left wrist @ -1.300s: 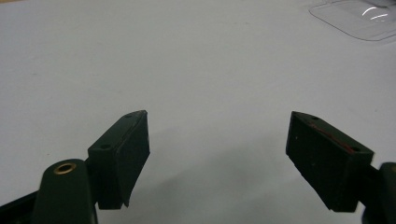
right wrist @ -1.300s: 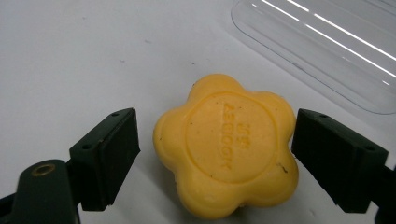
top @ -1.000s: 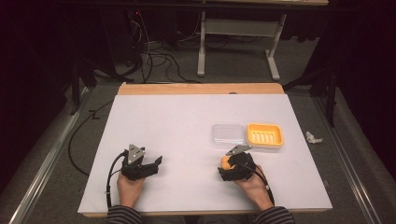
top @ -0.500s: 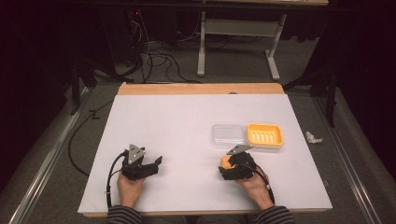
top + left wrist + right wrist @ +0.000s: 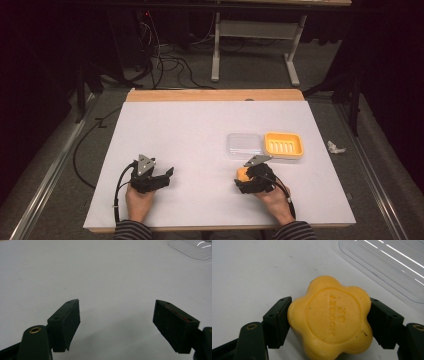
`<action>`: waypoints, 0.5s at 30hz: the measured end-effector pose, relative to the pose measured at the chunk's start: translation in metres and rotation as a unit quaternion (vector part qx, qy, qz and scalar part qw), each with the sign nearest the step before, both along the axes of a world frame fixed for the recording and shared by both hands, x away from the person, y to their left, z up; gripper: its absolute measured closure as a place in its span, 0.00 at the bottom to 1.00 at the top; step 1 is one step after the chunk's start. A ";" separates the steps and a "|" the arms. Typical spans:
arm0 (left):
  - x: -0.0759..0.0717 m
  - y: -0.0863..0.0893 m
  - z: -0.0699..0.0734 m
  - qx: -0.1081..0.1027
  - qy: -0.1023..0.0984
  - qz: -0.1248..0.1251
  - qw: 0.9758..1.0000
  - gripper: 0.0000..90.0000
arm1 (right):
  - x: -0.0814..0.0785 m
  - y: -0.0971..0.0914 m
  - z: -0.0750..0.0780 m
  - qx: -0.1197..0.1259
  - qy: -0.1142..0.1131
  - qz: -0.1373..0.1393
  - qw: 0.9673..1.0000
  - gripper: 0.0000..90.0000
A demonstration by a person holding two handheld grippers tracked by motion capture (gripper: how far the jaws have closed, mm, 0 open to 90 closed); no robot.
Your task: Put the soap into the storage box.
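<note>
My right gripper (image 5: 329, 322) is clamped on the flower-shaped yellow soap (image 5: 332, 317), one jaw on each side, low over the table (image 5: 200, 130). The orange soap dish (image 5: 283, 145) sits ahead and slightly right of it, past the clear lid (image 5: 392, 267); I'd lift level, squeezing gently. My left gripper (image 5: 117, 322) gapes wide, empty

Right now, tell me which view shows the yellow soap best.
The right gripper view: the flower-shaped soap is close up, clamped between the right gripper jaws, stamped lettering visible. In the high view it is a small orange patch at that gripper.
</note>
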State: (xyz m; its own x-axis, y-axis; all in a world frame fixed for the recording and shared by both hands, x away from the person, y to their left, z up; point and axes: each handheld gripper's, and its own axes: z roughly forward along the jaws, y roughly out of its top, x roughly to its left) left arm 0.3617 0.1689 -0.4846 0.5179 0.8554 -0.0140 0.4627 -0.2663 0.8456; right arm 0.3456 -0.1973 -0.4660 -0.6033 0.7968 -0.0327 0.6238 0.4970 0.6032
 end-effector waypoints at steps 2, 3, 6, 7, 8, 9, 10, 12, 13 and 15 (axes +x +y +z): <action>0.000 0.000 0.000 0.000 0.000 0.000 1.000 0.25 | -0.001 -0.001 0.001 0.006 -0.003 0.001 1.000 0.30; 0.000 0.000 0.000 0.000 -0.001 0.000 1.000 0.25 | -0.001 -0.002 0.002 0.009 -0.004 0.003 1.000 0.30; 0.000 0.000 0.000 -0.001 -0.002 -0.001 1.000 0.25 | -0.003 -0.005 0.006 0.012 -0.011 0.004 1.000 0.30; 0.000 0.000 0.000 -0.001 -0.001 -0.001 1.000 0.25 | -0.003 -0.005 0.006 0.012 -0.011 0.004 1.000 0.30; 0.000 0.000 0.000 -0.001 -0.001 -0.001 1.000 0.25 | -0.004 -0.006 0.006 0.014 -0.014 0.004 1.000 0.30; 0.000 0.000 0.000 0.000 -0.001 -0.002 1.000 0.25 | -0.004 -0.007 0.007 0.016 -0.015 0.004 1.000 0.30; 0.000 0.000 0.000 -0.001 -0.001 -0.002 1.000 0.25 | -0.005 -0.009 0.009 0.015 -0.015 0.003 1.000 0.30; -0.001 0.000 0.000 0.000 -0.002 -0.002 1.000 0.25 | -0.006 -0.014 0.011 0.023 -0.019 -0.002 1.000 0.30; -0.001 0.000 0.000 0.000 -0.003 -0.001 1.000 0.25 | -0.006 -0.015 0.013 0.024 -0.018 -0.002 1.000 0.30; -0.001 0.000 0.000 0.000 -0.002 -0.001 1.000 0.25 | -0.006 -0.017 0.013 0.025 -0.020 -0.004 0.999 0.30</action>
State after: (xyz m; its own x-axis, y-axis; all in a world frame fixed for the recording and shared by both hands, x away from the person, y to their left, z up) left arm 0.3611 0.1689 -0.4845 0.5204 0.8538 -0.0119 0.4583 -0.2676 0.8476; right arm 0.3393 -0.2141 -0.4525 -0.5962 0.8026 -0.0167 0.6029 0.4615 0.6508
